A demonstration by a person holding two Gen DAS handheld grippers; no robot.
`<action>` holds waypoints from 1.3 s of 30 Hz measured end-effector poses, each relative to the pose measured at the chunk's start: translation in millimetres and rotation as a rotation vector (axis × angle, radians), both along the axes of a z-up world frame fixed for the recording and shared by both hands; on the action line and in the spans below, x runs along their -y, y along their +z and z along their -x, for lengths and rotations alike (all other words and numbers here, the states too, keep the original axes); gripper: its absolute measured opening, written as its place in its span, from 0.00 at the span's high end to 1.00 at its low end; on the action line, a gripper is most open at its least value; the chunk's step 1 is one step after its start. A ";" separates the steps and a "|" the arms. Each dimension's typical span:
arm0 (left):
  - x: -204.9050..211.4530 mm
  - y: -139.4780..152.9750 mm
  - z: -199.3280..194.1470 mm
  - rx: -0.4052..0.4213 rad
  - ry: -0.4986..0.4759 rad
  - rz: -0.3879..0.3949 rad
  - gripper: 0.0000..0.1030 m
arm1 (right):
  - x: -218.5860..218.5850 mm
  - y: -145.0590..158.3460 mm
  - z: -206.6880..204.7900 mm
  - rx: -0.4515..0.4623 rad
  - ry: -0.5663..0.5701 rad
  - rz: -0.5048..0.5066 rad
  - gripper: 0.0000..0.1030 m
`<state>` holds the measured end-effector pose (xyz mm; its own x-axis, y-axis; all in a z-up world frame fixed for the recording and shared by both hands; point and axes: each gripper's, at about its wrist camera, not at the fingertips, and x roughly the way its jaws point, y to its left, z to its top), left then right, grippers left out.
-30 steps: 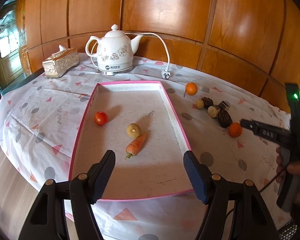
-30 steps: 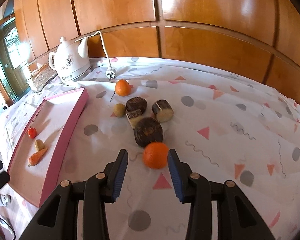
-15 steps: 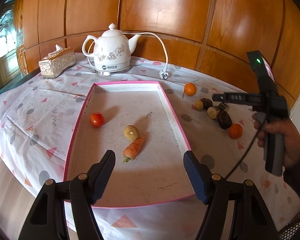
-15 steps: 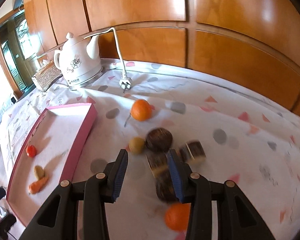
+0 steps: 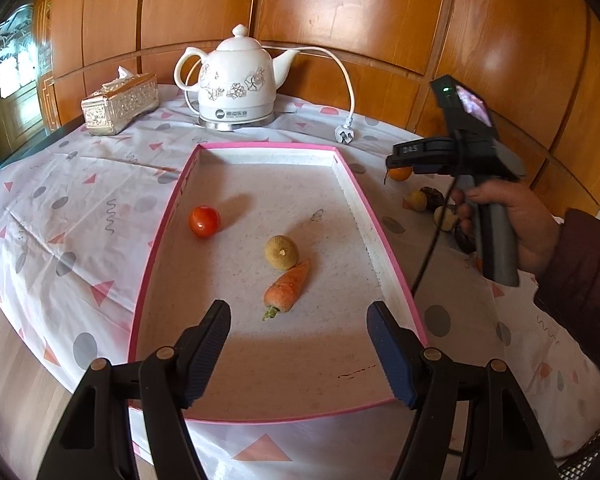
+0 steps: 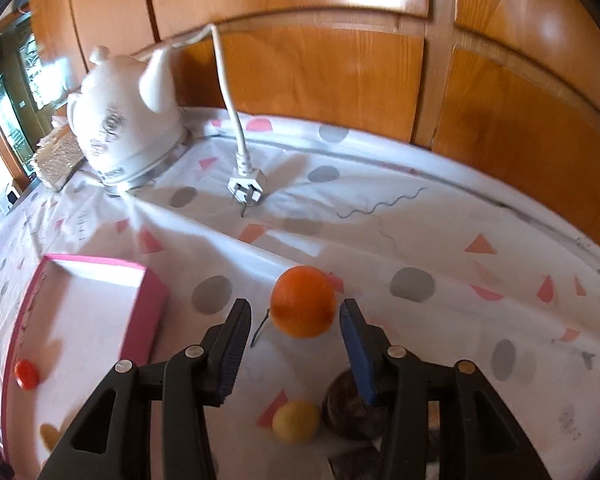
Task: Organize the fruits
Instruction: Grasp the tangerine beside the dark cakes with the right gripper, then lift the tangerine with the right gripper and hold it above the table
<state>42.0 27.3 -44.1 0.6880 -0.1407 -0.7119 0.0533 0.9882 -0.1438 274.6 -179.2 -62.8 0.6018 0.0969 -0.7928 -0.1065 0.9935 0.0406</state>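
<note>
the left gripper (image 5: 298, 334) hangs wide open and empty over the near end of the pink tray (image 5: 380, 236). in the tray lie a carrot (image 5: 287, 289), touching a small tan fruit (image 5: 282, 252), and further off a tomato (image 5: 204, 221). the right gripper (image 6: 294, 350), in a person's hand (image 5: 512, 220), is opening its jaws around an orange (image 6: 303, 301) on the tablecloth (image 6: 440, 240) beside the tray, not pressing it. a yellow fruit (image 6: 296, 421) lies under it. beyond stand a plug (image 6: 246, 188) and a white kettle (image 5: 236, 80).

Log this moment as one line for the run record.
right gripper: jaws opening, astride orange, no grip | left gripper: open, empty, above pink tray | tray: tomato, carrot
</note>
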 end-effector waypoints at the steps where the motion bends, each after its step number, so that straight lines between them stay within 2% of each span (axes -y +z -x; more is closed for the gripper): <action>1: -0.1 -0.3 0.1 -0.001 0.000 0.000 0.31 | 0.4 -4.0 -3.3 -0.014 -0.002 0.000 0.61; 2: -0.8 -0.5 -0.5 -0.002 -0.001 0.001 0.31 | 1.0 -3.5 -3.1 -0.002 -0.007 0.010 0.67; 4: -1.3 -0.6 -1.3 -0.002 0.003 0.006 0.31 | 6.5 1.0 2.7 0.010 0.004 -0.031 0.67; 10: 4.1 -0.5 -1.9 -0.005 -0.006 0.012 0.31 | 22.0 26.8 46.8 0.090 0.008 -0.038 0.67; 17: 13.2 7.9 5.8 0.016 -0.025 0.004 0.31 | 60.1 39.8 109.5 0.102 -0.048 -0.067 0.67; 22: 20.4 12.3 12.1 0.021 -0.040 -0.007 0.31 | 92.9 28.8 161.5 0.079 -0.120 -0.036 0.67; 32: 42.3 19.7 19.1 0.024 -0.089 -0.037 0.31 | 147.4 -2.1 249.5 0.031 -0.268 -0.065 0.67; 39: 65.8 24.4 15.9 0.005 -0.162 -0.049 0.31 | 161.4 -14.4 276.6 0.046 -0.298 -0.087 0.67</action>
